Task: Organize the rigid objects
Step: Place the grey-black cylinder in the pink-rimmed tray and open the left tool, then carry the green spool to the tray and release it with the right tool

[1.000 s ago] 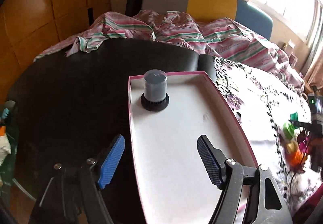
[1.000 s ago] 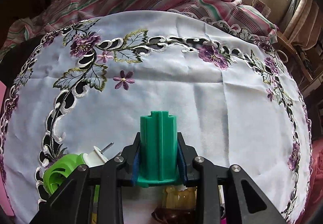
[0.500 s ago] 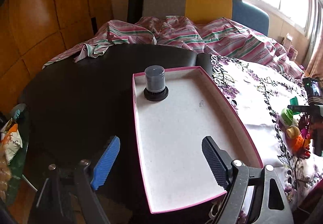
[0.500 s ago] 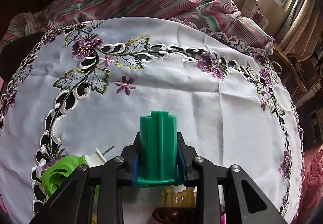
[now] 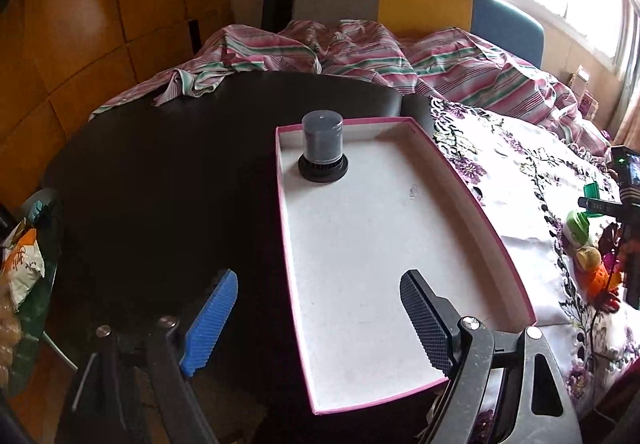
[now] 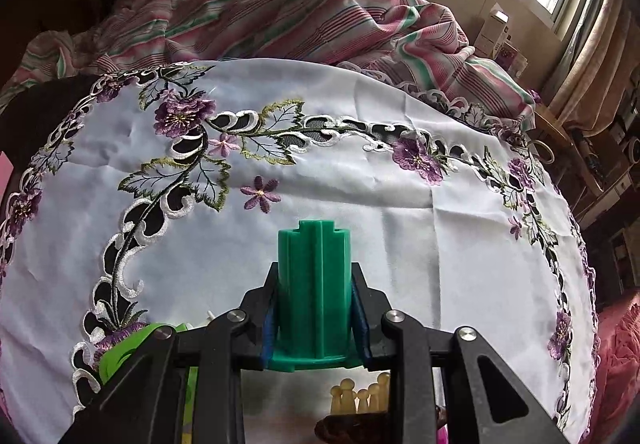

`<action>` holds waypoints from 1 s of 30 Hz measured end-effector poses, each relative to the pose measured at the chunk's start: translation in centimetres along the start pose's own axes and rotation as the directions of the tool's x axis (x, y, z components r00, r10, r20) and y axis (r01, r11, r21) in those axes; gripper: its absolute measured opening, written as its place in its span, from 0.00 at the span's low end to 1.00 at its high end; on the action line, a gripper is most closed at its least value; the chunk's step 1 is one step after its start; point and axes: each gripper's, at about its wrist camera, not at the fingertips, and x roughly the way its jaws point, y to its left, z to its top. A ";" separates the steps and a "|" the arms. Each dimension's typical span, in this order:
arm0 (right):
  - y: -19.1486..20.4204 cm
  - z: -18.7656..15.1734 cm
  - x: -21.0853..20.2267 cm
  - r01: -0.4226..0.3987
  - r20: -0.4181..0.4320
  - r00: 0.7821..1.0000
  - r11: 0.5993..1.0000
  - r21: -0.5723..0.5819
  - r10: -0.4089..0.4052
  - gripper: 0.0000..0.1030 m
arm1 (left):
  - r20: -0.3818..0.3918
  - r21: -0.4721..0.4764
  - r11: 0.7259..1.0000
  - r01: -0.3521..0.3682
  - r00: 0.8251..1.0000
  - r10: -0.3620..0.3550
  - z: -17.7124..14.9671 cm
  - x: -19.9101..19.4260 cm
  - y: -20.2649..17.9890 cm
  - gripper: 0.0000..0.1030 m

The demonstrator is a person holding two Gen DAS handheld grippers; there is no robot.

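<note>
A white tray with a pink rim (image 5: 400, 244) lies on the dark table. A dark grey cylinder on a black ribbed base (image 5: 322, 152) stands upright in its far left corner. My left gripper (image 5: 318, 284) hangs open over the tray's near left edge, nothing between its fingers. My right gripper (image 6: 316, 284) is shut on a green ribbed plastic piece (image 6: 316, 284), held upright above the embroidered white cloth (image 6: 320, 172). In the left wrist view the right gripper's tool (image 5: 628, 212) shows at the right edge.
Small items lie on the cloth by the right gripper: a light green reel (image 6: 120, 352), wooden pegs (image 6: 360, 392), an orange toy (image 5: 600, 276). A striped sheet (image 5: 360, 56) is bunched along the far side. A snack bag (image 5: 20, 268) sits low at the left.
The left gripper pulled back from the tray, so its near edge now shows, and its jaws spread a little wider. The right gripper tipped slightly upward, still holding the green piece.
</note>
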 end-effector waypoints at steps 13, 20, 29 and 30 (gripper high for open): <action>1.8 1.6 -5.4 -0.063 0.076 0.995 0.998 0.026 0.060 0.29 | -0.018 -0.036 0.999 0.008 1.000 -0.009 -0.7 0.1 2.0 0.82; 10.0 1.7 -10.2 -0.260 0.086 0.959 0.959 -0.112 0.270 0.29 | -0.007 -0.054 0.998 0.014 1.000 -0.014 -0.8 -0.2 2.9 0.82; 26.1 0.4 -14.6 -0.529 -0.034 0.836 0.788 -0.314 0.548 0.29 | -0.002 -0.085 0.996 -0.003 1.000 0.002 -1.2 -0.4 4.5 0.82; 27.8 0.2 -14.5 -0.550 -0.058 0.824 0.773 -0.317 0.563 0.29 | -0.002 -0.092 0.996 -0.003 1.000 0.003 -1.2 -0.4 4.8 0.82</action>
